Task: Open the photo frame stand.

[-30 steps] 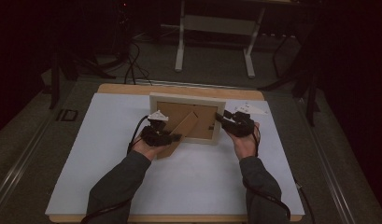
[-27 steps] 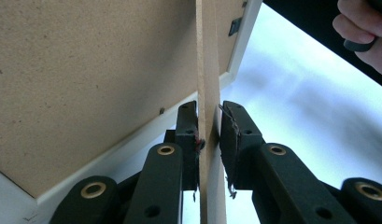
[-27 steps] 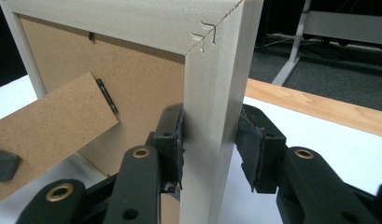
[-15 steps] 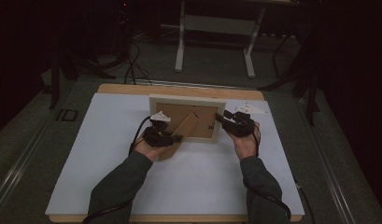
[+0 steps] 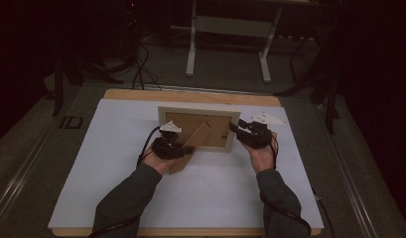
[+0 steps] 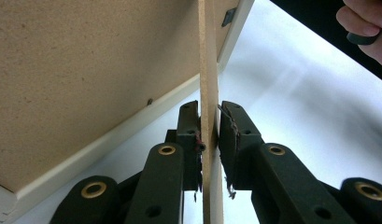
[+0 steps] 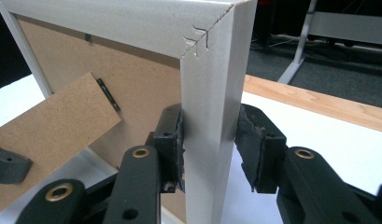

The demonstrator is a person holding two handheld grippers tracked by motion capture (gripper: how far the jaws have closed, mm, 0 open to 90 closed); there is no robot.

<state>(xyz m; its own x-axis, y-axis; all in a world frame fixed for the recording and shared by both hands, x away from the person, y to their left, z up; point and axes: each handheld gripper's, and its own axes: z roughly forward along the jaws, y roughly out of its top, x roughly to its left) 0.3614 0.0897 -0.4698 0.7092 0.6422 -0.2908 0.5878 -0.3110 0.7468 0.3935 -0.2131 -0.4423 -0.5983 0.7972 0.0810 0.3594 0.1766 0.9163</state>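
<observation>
Upright near the far middle of the white table sheet (image 5: 91, 163): cream-white wooden picture frame (image 5: 198, 111), brown fibreboard back facing this way. Light, stiff, glass-fronted most likely, so fragile if tipped. Thin brown fibreboard easel stand (image 6: 208, 70) swung out from the back — flimsy at its hinge, best pinched low and flat. Left gripper (image 6: 208, 133) closed snugly on that stand. Right gripper (image 7: 208, 149) clamped across the frame's right side rail, one pad touching, the other barely off. Smooth painted rail, possibly slippery; firm squeeze mid-rail looks safest.
</observation>
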